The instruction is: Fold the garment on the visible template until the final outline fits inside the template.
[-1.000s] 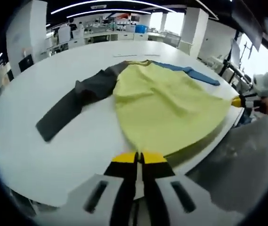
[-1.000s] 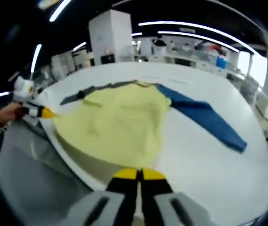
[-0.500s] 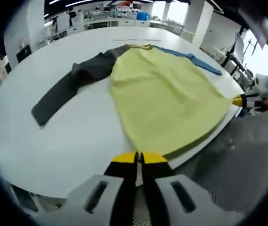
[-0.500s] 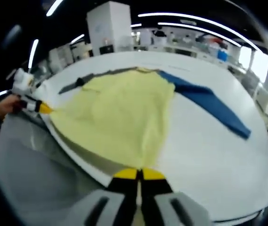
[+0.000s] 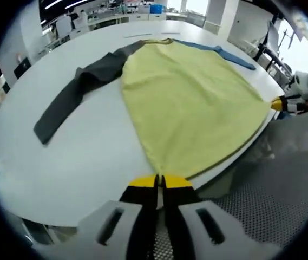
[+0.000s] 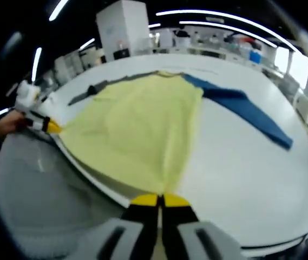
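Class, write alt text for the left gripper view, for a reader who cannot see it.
The left gripper, jaws shut, pinches one hem corner of a yellow garment spread flat on a round white table. The right gripper grips the other hem corner at the table's edge. A dark grey sleeve stretches one way, a blue sleeve the other.

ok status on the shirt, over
Left claw and right claw shut on hem corners. Garment flat on table, sleeves out, unfolded. Nothing in the way.
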`<state>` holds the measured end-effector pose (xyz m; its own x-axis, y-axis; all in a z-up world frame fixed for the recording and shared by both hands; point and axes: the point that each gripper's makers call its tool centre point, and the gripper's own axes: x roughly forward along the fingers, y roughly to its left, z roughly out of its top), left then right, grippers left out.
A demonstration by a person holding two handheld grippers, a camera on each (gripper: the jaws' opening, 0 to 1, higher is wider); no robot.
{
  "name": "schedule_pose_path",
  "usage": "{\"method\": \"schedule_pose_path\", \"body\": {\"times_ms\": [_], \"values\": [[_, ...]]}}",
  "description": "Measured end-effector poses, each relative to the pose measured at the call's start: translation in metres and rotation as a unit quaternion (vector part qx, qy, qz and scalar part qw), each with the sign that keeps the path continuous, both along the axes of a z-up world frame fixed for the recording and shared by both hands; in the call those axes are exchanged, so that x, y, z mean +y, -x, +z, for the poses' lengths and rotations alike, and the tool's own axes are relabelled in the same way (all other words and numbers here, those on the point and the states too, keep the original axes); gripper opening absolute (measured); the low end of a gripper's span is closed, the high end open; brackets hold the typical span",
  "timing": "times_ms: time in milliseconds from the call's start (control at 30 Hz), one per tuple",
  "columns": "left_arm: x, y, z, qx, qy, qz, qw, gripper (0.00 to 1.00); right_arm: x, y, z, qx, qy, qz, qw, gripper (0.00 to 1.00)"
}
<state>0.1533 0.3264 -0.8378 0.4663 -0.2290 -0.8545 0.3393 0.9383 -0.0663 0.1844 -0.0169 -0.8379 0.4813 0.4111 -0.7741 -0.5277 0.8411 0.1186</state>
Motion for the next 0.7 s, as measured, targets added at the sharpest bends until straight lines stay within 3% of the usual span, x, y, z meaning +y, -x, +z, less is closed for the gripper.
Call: {"method": "schedule_pose_path", "body": {"times_ms": [200, 333, 433, 567, 700], "values": [[0.000, 0.003, -0.003, 0.009, -0.003, -0.003, 1.0000, 0.00, -0.003, 0.003, -0.001, 0.006, -0.002, -0.007, 1.0000, 0.00], [0.000, 0.004, -0.004, 0.013, -0.004, -0.003, 0.9999, 0.01, -0.012, 0.012, -0.005, 0.022, 0.018, -0.005, 0.9996, 0.00], [0.000, 0.004, -0.003, 0.014, -0.001, 0.003, 0.9999, 0.01, -0.016, 0.012, -0.002, 0.027, 0.006, -0.024, 0.9993, 0.04], [0.001, 0.004, -0.001, 0.010, -0.002, 0.003, 0.9999, 0.05, -0.025, 0.010, 0.003, 0.035, -0.013, -0.058, 0.9976, 0.15], [-0.004, -0.002, 0.007, -0.009, 0.029, 0.002, 0.9995, 0.17, -0.033, 0.002, 0.010, 0.023, -0.017, -0.078, 0.9965, 0.29]]}}
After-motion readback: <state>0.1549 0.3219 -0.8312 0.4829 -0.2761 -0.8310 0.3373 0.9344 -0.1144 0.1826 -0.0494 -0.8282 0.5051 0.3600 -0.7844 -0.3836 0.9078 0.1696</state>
